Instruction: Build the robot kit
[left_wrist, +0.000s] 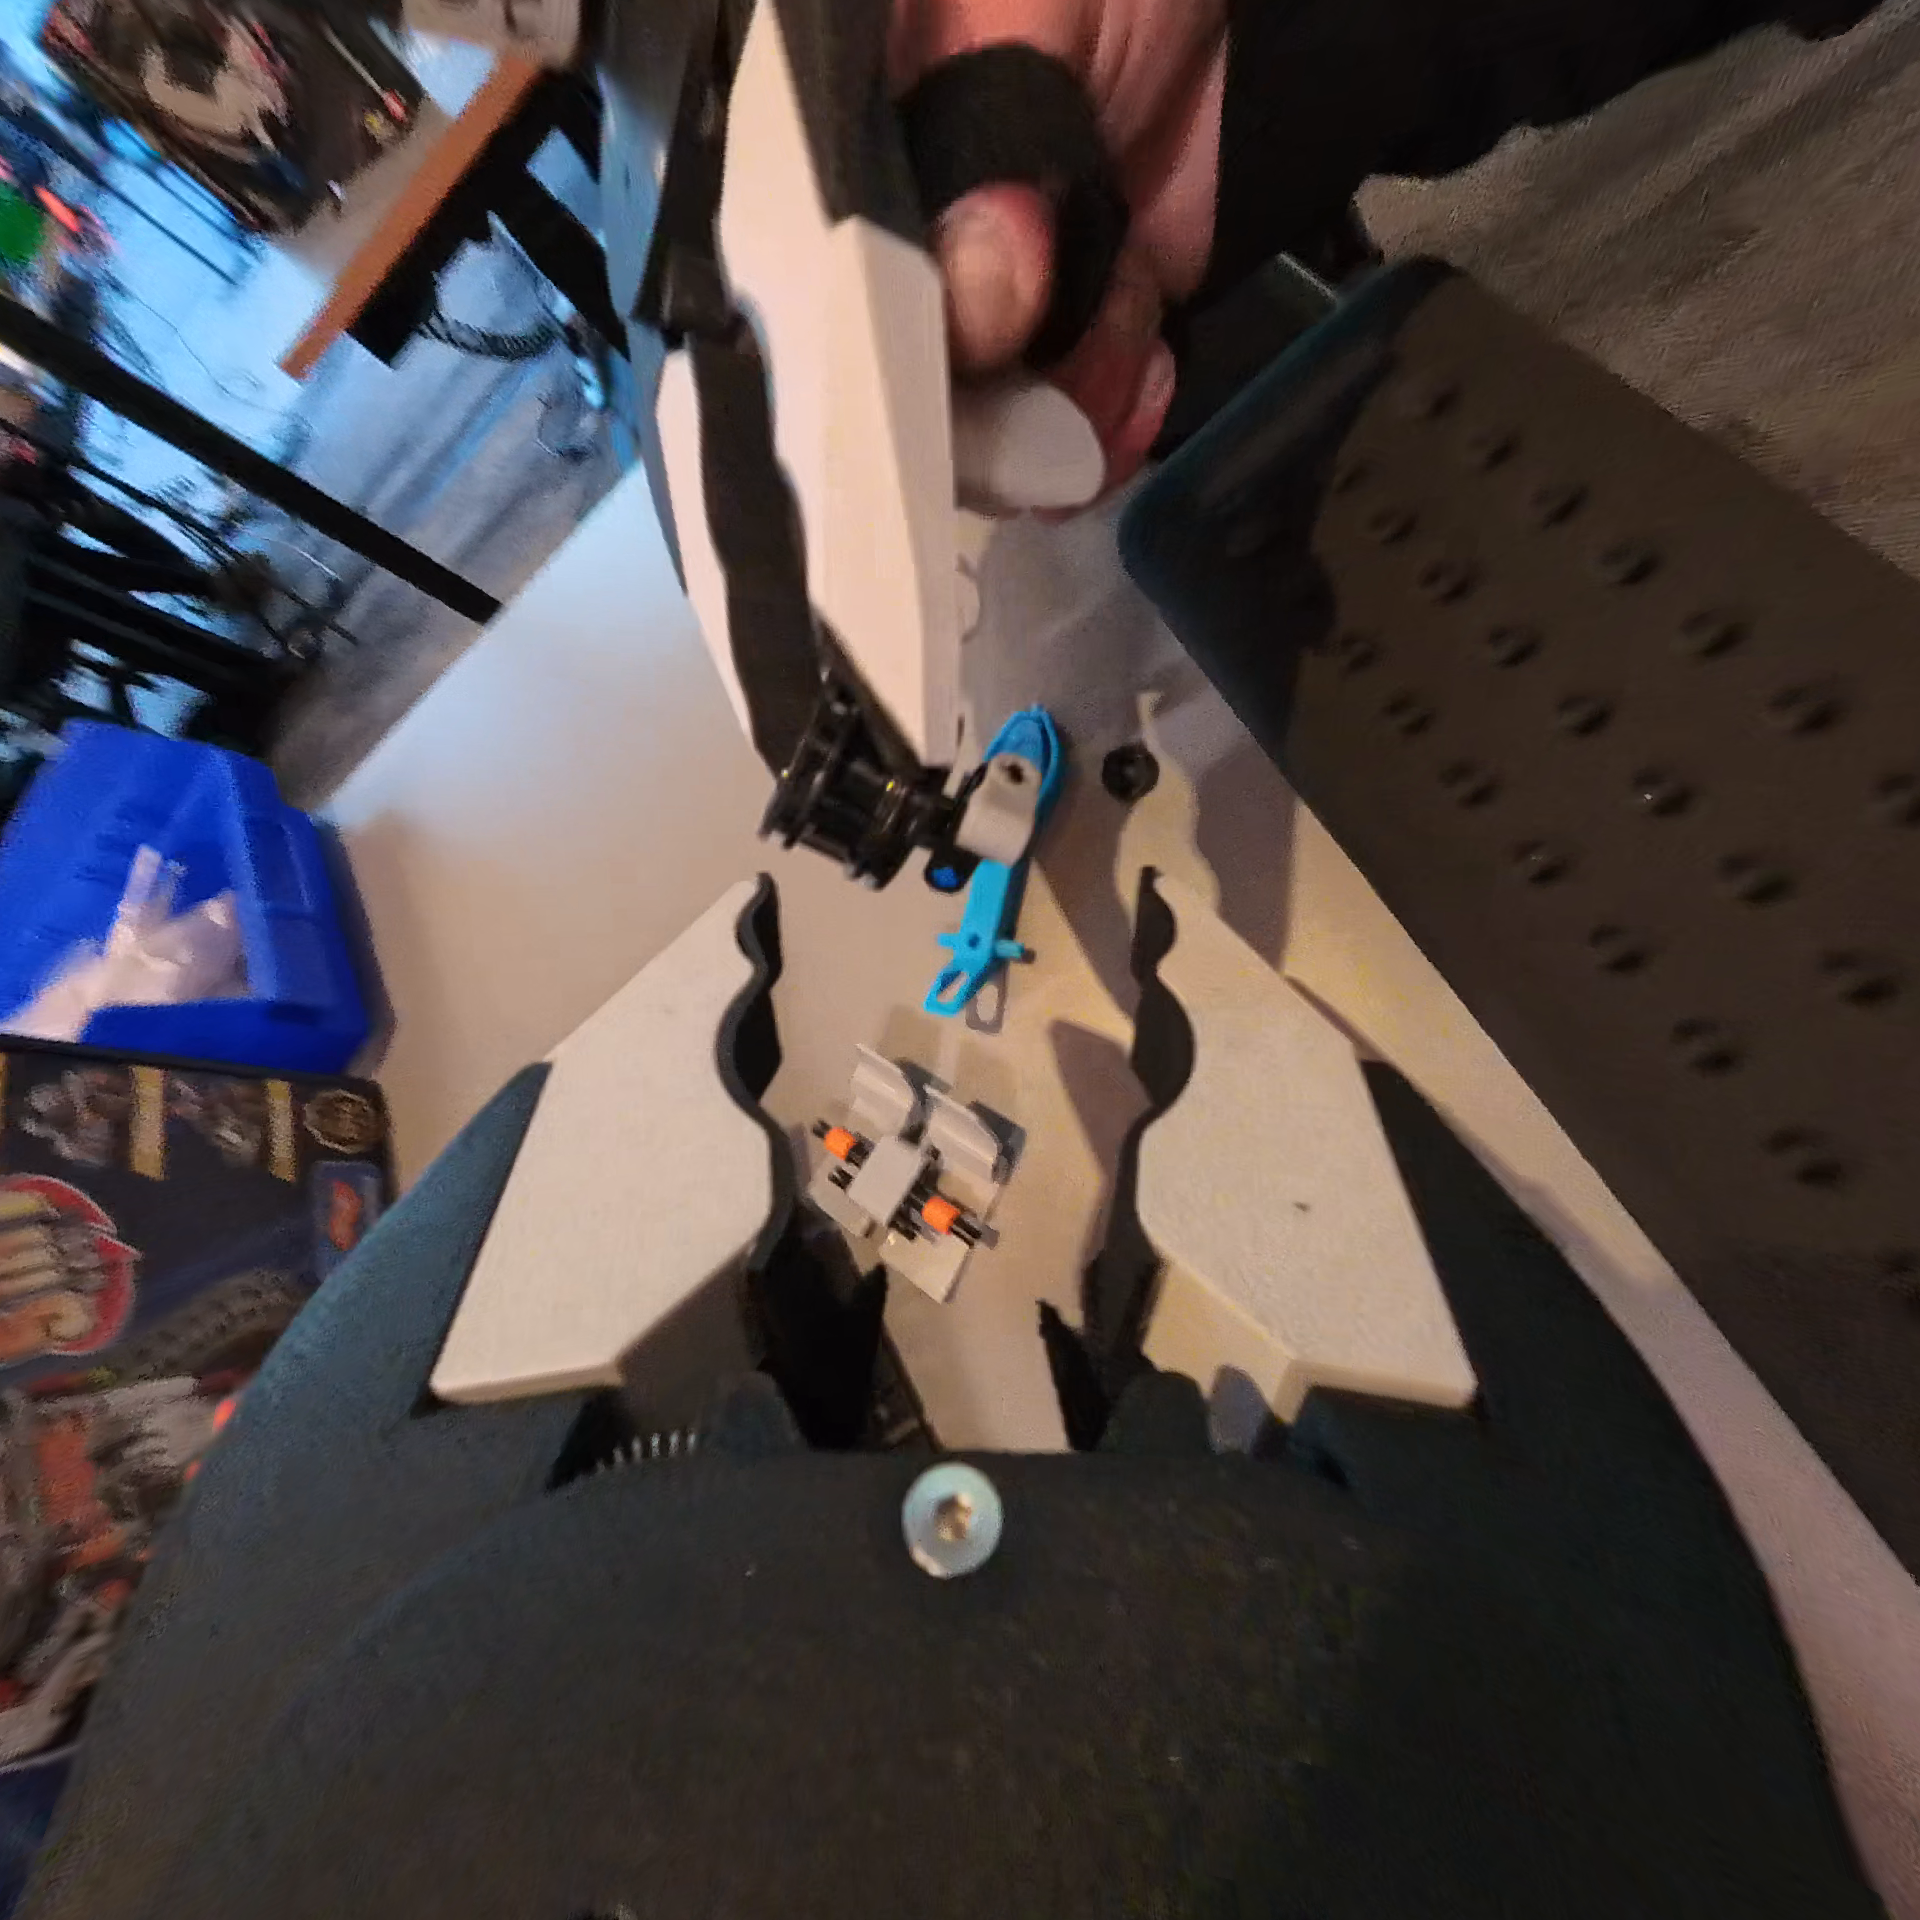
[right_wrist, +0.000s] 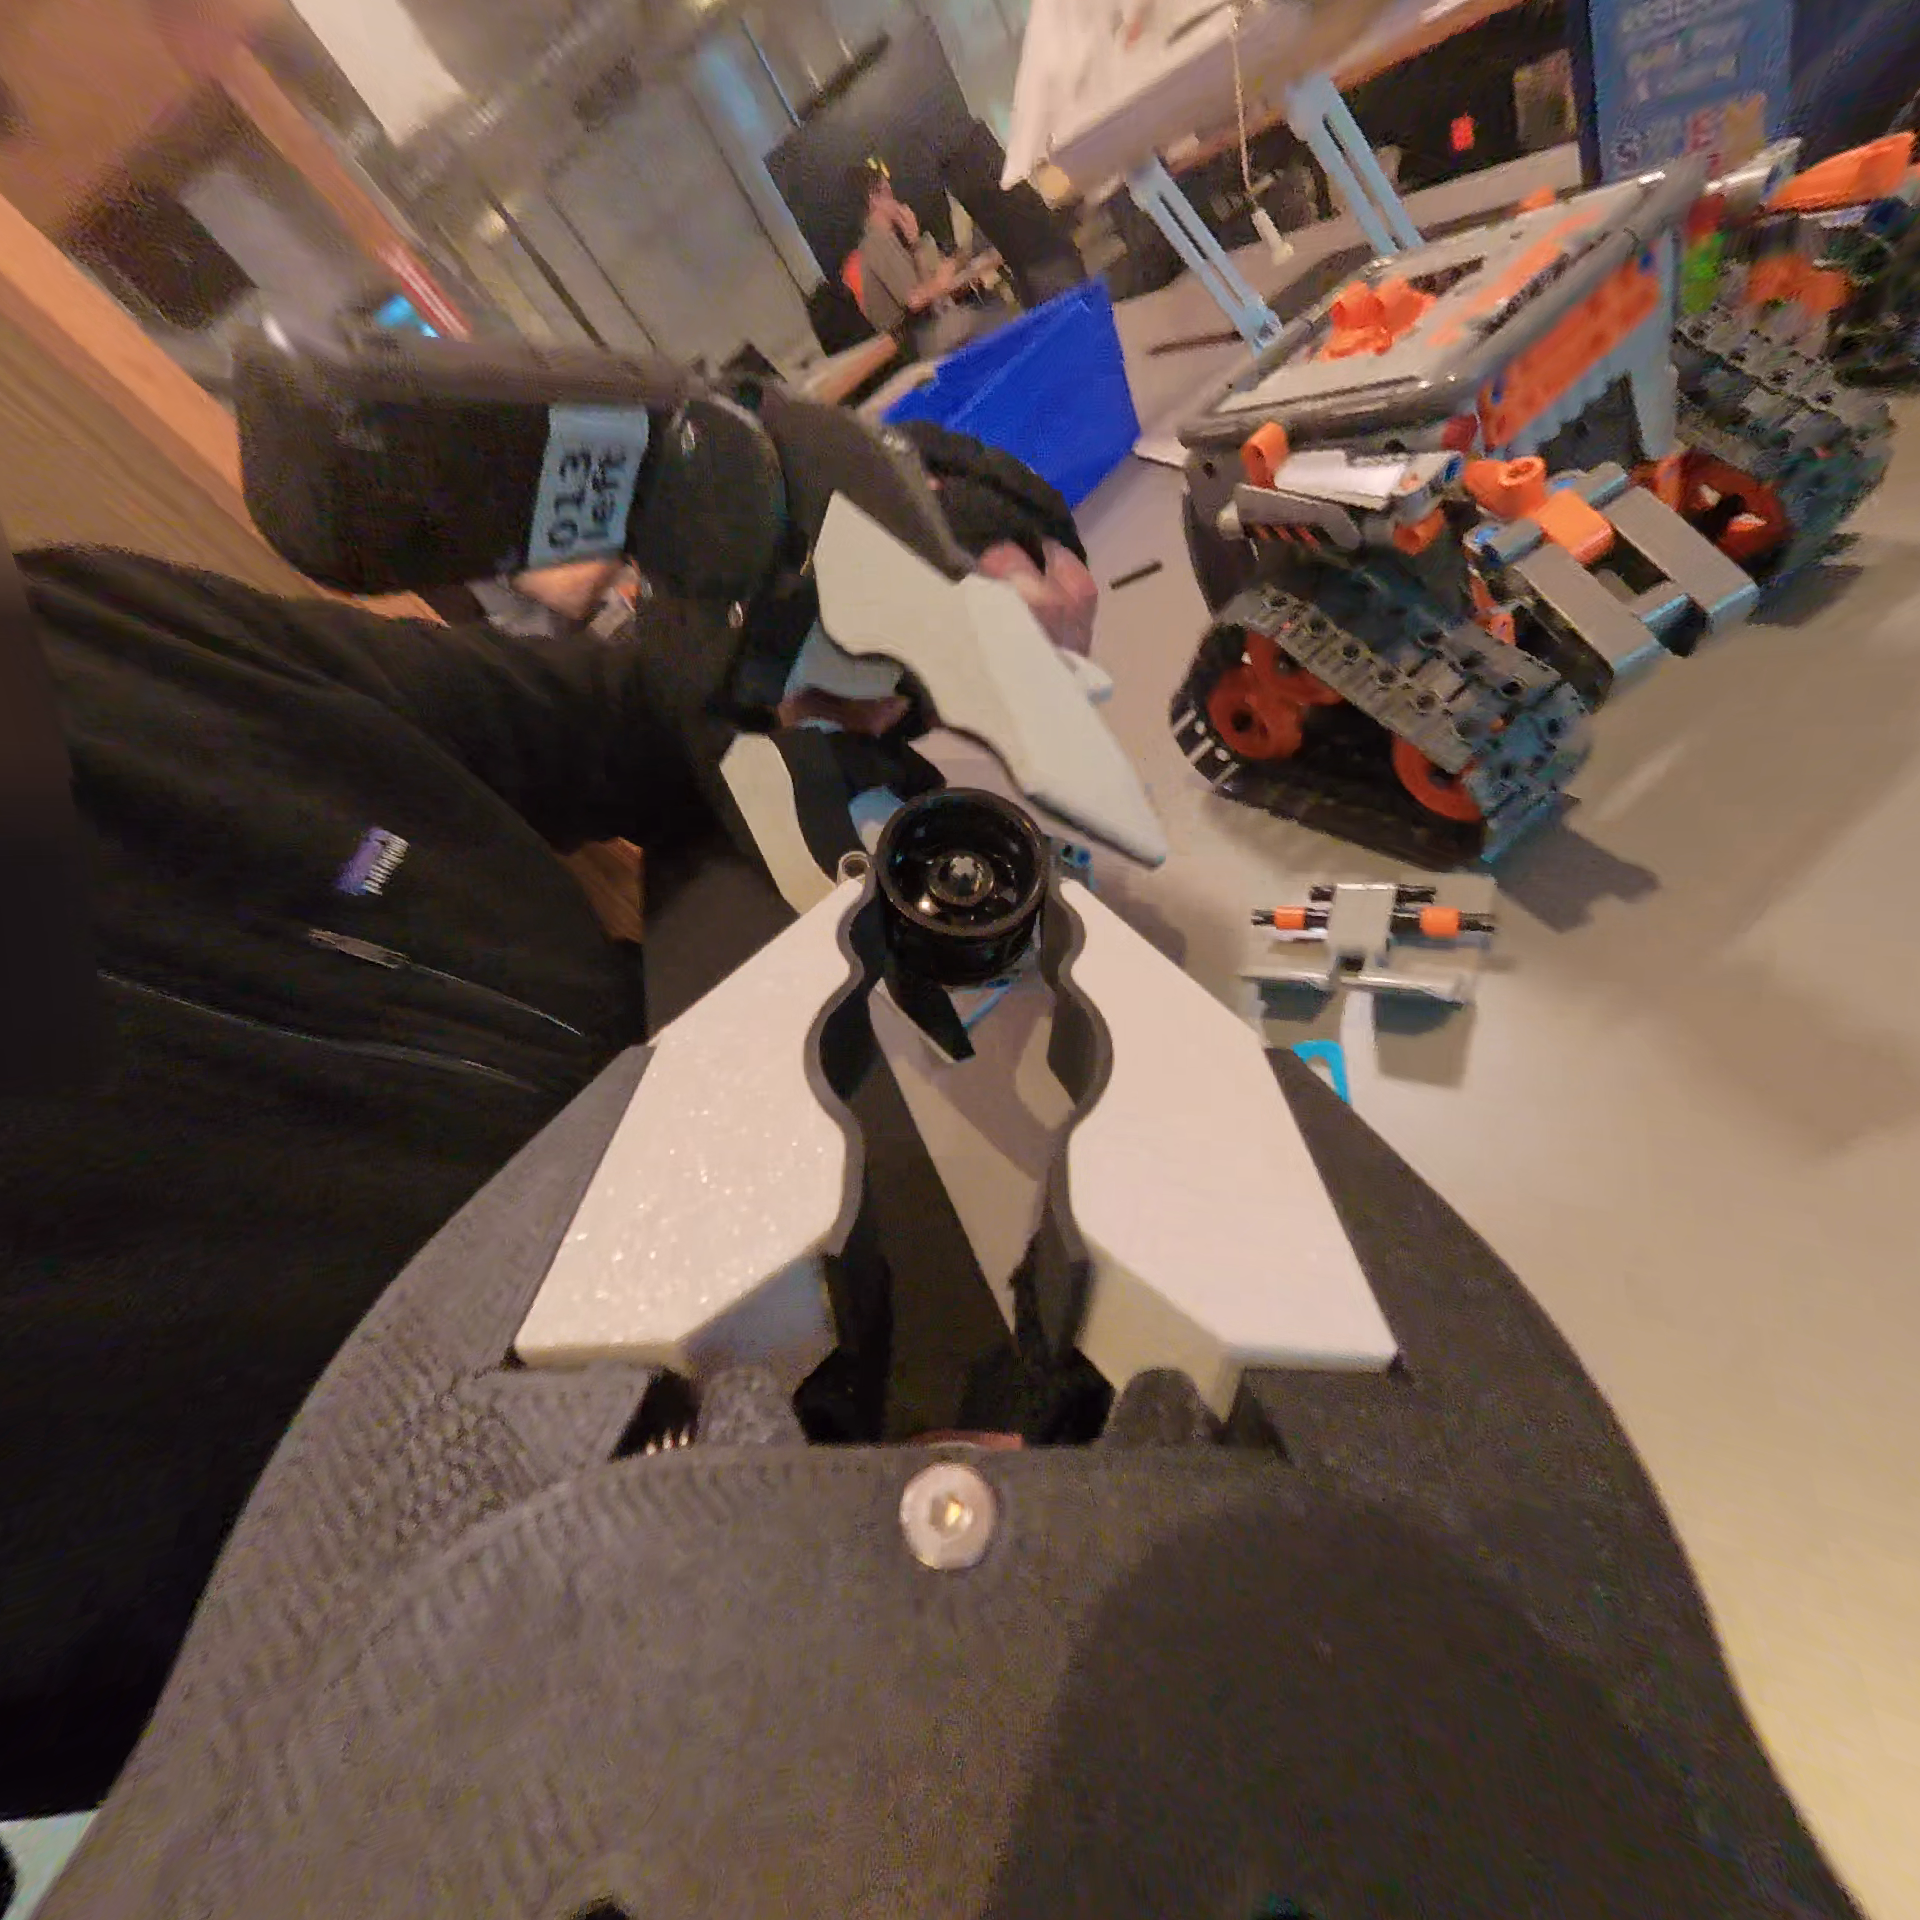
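My left gripper (left_wrist: 956, 894) is open and empty, low over a pale table (left_wrist: 582, 748). A small grey brick assembly with orange bushes (left_wrist: 909, 1174) lies on the table between its fingers, not touching them. My right gripper (right_wrist: 961, 906) is shut on a black wheel hub (right_wrist: 961, 883). In the left wrist view it comes in from above with the hub (left_wrist: 847, 810), which joins a grey connector (left_wrist: 992, 805) over a light blue piece (left_wrist: 982, 935). A small black part (left_wrist: 1127, 771) lies beside them. The grey assembly also shows in the right wrist view (right_wrist: 1361, 935).
A blue bin (left_wrist: 177, 883) and a printed box (left_wrist: 156, 1247) stand at the left. A dark perforated panel (left_wrist: 1610, 727) fills the right. A grey and orange tracked model (right_wrist: 1507, 582) stands on the table beyond. A person's black sleeve (right_wrist: 312, 831) is at the left. My two grippers' fingertips are within a few centimetres of each other. It is some 8 cm from my left tips to the light blue piece (left_wrist: 982, 935).
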